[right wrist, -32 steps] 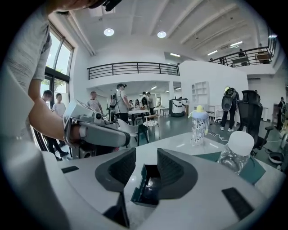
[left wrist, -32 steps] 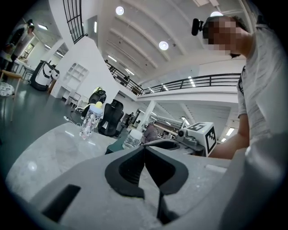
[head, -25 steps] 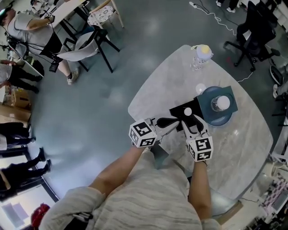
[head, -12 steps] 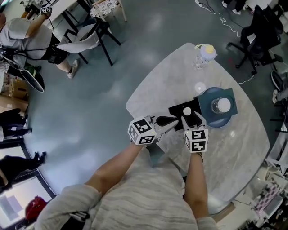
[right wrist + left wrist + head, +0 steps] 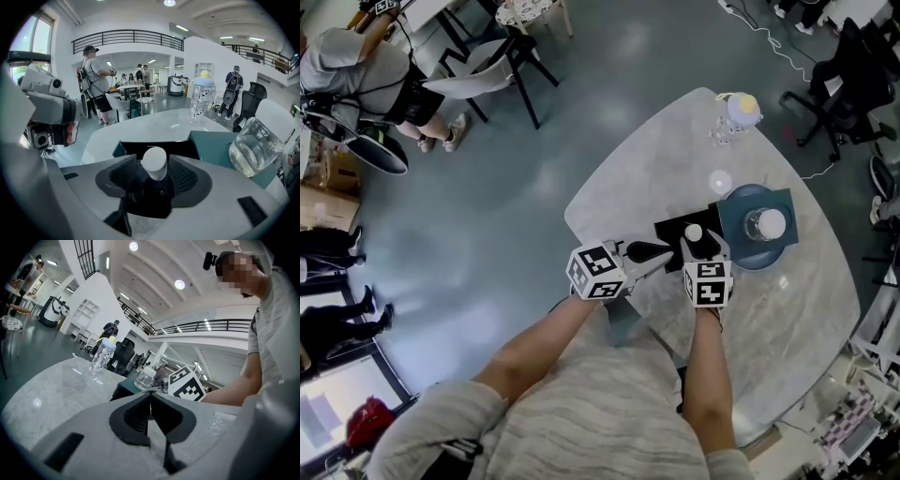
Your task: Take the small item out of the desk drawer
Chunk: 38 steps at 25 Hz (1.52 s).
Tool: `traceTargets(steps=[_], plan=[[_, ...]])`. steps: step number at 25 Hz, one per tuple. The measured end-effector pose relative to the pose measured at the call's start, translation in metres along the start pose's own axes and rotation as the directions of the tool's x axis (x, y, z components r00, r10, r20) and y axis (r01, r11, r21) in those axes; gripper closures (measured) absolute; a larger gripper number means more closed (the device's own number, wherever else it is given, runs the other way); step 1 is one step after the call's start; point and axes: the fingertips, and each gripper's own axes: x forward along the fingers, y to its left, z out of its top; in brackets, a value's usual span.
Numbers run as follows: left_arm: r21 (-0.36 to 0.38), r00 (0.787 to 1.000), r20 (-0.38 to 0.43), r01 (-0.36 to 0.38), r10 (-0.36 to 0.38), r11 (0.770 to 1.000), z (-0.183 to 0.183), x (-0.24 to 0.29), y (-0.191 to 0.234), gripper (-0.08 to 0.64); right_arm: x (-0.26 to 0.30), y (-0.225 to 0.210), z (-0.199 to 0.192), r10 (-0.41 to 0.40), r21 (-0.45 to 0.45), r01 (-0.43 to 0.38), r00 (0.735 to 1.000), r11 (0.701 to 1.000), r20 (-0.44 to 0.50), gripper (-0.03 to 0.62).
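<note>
A small dark bottle with a white cap [image 5: 693,232] [image 5: 154,163] stands upright in the black open drawer [image 5: 671,231] [image 5: 136,149] on the marble table [image 5: 656,159]. My right gripper [image 5: 697,243] [image 5: 154,169] is open around it, one pad on each side of the bottle. A narrow gap shows beside the cap on both sides. To its left, my left gripper [image 5: 667,252] [image 5: 150,398] is shut with nothing in it and points at the drawer's near left corner.
Right of the drawer, a teal organizer [image 5: 783,199] [image 5: 211,143] carries a dark round plate [image 5: 741,246] and a glass jar [image 5: 766,223] [image 5: 255,145]. At the table's far side stands a patterned drinking bottle [image 5: 736,114] [image 5: 202,101]. Chairs and people are around.
My right gripper has crept a little forward toward the drawer, the bottle still between its jaws. The left gripper has kept its place.
</note>
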Motion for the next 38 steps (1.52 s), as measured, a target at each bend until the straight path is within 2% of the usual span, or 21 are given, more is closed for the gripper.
traceTargets(steps=[6, 20, 32, 38], plan=[[-0.004, 1.0, 0.005, -0.002, 0.002, 1.0, 0.002, -0.002, 0.004, 0.543, 0.013, -0.001, -0.004, -0.014, -0.041, 0.012, 0.998, 0.999, -0.057, 0.408], [-0.008, 1.0, 0.017, -0.005, 0.005, 1.0, 0.007, -0.01, 0.009, 0.543, 0.02, -0.005, -0.006, -0.067, -0.057, 0.06, 0.989, 0.997, -0.131, 0.416], [0.005, 1.0, 0.027, -0.003, 0.003, 1.0, 0.014, -0.025, 0.005, 0.543, 0.002, 0.003, 0.006, -0.052, -0.015, 0.051, 0.996, 0.999, -0.073, 0.42], [0.025, 0.999, 0.02, 0.032, -0.033, 0.999, 0.017, -0.031, -0.009, 0.543, -0.019, 0.011, 0.018, -0.067, 0.003, 0.067, 0.997, 0.998, -0.024, 0.42]])
